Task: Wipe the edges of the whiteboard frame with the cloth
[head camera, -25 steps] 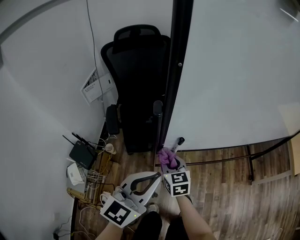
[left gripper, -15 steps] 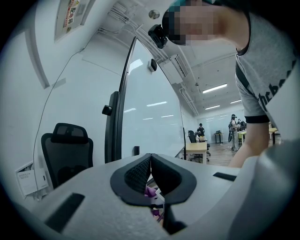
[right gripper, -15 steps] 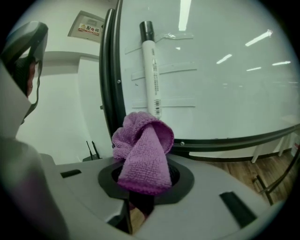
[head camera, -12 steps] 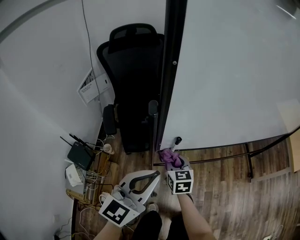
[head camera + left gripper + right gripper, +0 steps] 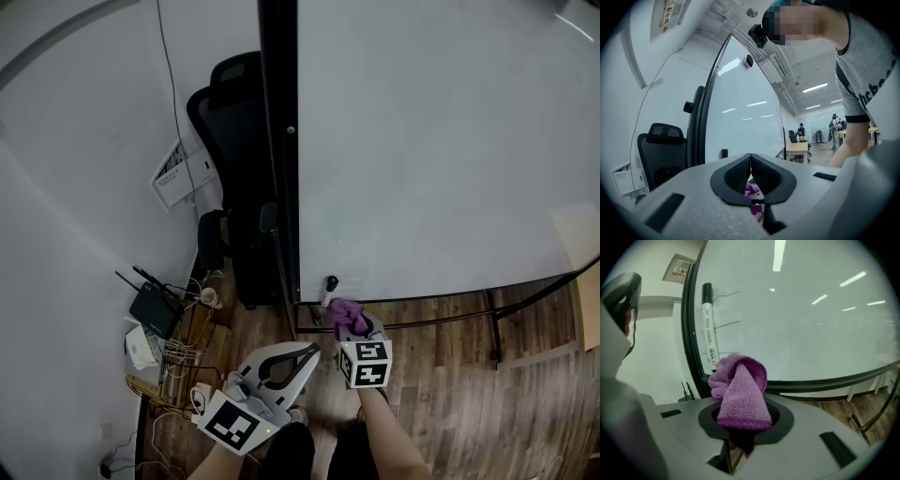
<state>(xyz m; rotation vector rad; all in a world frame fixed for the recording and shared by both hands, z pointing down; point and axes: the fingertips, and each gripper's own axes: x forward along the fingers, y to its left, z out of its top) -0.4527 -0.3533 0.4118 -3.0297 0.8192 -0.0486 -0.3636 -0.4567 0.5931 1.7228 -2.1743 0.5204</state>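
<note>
The right hand-held gripper (image 5: pixel 744 417) is closed on the purple cloth (image 5: pixel 742 389), which is pinched between its jaws; a bunched fold stands proud of the jaw tips. The cloth is positioned just beside the lower left corner of the black whiteboard frame (image 5: pixel 279 141), where the vertical left edge meets the bottom edge; contact between cloth and frame cannot be confirmed. A black-capped marker (image 5: pixel 708 324) is mounted upright on the whiteboard surface (image 5: pixel 422 141), just inside the left frame edge and directly above the cloth. The left hand-held gripper (image 5: pixel 751 163) is held lower and to the left, well apart from the frame, with its jaws together and nothing between them. A black office chair (image 5: pixel 220 141) stands behind the left frame edge. A router (image 5: pixel 150 309) sits near the wall on the wooden floor (image 5: pixel 450 375).
</note>
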